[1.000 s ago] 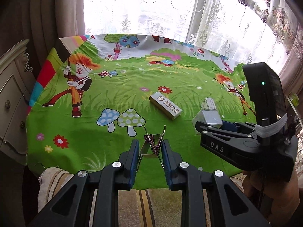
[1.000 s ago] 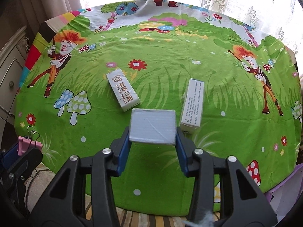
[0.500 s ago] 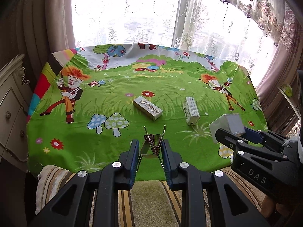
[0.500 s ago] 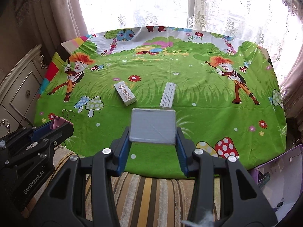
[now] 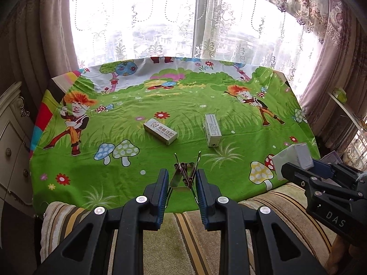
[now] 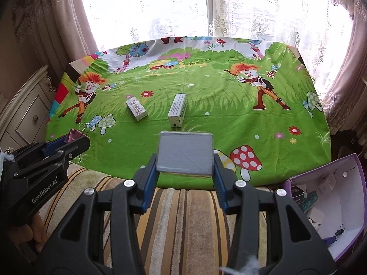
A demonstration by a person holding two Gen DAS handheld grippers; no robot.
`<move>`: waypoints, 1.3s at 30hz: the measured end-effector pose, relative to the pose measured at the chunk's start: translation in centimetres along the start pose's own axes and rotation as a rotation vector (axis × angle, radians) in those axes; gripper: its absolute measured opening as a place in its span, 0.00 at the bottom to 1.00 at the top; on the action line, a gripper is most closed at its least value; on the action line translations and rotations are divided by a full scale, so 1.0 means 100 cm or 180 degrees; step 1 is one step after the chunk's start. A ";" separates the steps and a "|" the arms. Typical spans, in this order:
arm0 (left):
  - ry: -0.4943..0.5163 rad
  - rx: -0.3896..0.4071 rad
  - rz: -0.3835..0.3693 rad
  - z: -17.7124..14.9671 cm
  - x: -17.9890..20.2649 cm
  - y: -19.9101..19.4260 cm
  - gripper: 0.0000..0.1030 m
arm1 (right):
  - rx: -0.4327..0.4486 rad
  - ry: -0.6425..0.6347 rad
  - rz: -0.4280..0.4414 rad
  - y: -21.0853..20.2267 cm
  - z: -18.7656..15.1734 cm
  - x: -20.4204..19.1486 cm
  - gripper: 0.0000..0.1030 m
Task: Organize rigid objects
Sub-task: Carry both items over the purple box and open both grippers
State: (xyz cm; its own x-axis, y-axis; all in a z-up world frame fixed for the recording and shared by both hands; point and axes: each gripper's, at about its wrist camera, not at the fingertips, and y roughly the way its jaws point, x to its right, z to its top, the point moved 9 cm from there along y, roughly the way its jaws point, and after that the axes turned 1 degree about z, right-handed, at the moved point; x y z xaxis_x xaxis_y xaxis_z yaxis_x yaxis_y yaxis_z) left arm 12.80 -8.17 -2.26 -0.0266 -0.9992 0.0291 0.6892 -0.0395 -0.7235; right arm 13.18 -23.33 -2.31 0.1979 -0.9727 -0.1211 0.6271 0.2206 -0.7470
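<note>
Bright backlight from window (image 5: 195, 23), glare blown out; fisheye edges curved, corners dark.

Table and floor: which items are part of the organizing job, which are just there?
Job:
binder clip in left gripper
grey box in right gripper
logo box on cloth
white box on cloth
purple bin, probably

Just there:
tablecloth
dresser
curtains
striped rug

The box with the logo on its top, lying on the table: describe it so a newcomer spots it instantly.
On the green cartoon tablecloth, two white boxes lie mid-table. It is the left one, the logo box, beyond the two mushrooms. Its neighbour, the fine-print box, shows only small text.
</note>
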 end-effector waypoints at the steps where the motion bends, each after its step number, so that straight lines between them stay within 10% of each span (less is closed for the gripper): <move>1: 0.0025 0.0001 -0.0007 0.000 0.003 -0.001 0.25 | 0.0003 0.0025 0.0000 -0.003 -0.002 0.004 0.47; 39: 0.1098 -0.0797 -0.1807 -0.058 0.271 -0.015 0.25 | 0.0176 0.0797 -0.0997 -0.100 -0.071 0.204 0.47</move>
State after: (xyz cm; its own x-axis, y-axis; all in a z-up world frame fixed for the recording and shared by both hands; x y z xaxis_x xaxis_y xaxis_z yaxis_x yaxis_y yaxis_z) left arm 6.78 -35.23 -4.38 -0.5887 -0.7658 0.2587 0.3148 -0.5120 -0.7992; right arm 5.59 -45.86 -1.94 -0.1944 -0.9794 -0.0539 0.6689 -0.0922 -0.7376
